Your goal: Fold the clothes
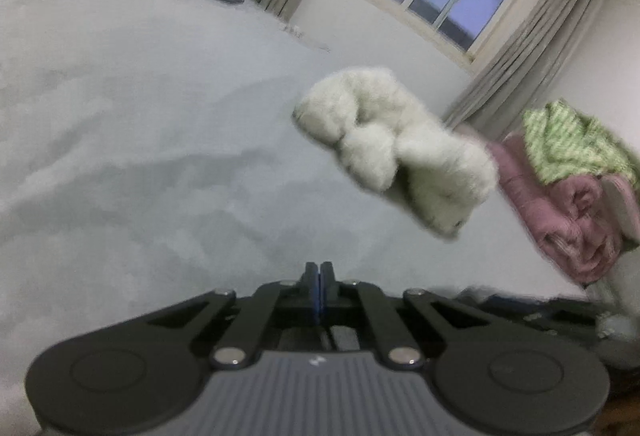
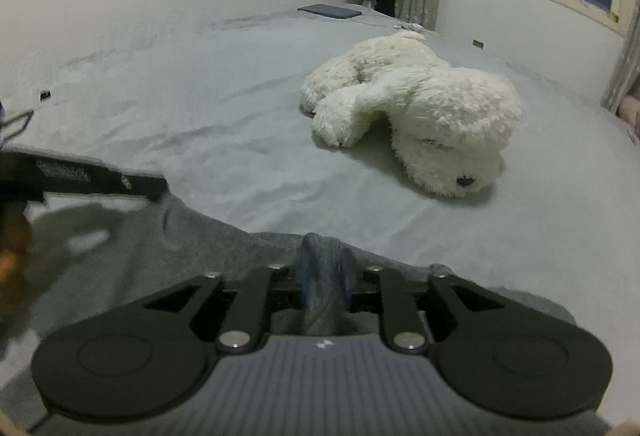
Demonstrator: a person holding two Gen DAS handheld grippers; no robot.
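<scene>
A grey garment [image 2: 168, 252] lies spread over the near part of the pale grey bed [image 2: 208, 108]. My right gripper [image 2: 325, 268] is shut on a pinched fold of that grey cloth, which bunches up between its fingers. The other gripper's black body [image 2: 92, 178] crosses the left edge of the right wrist view, above the garment. In the left wrist view my left gripper [image 1: 320, 270] is shut, its blue pads pressed together with nothing visible between them, hovering over the bare bed sheet [image 1: 160, 140]. That view is blurred.
A white plush dog [image 2: 416, 108] lies on the bed to the right, also in the left view as the white plush [image 1: 396, 144]. Pink and green folded clothes [image 1: 572, 176] are stacked at the far right. A dark flat object [image 2: 330, 11] lies at the far bed edge. Window and curtains behind.
</scene>
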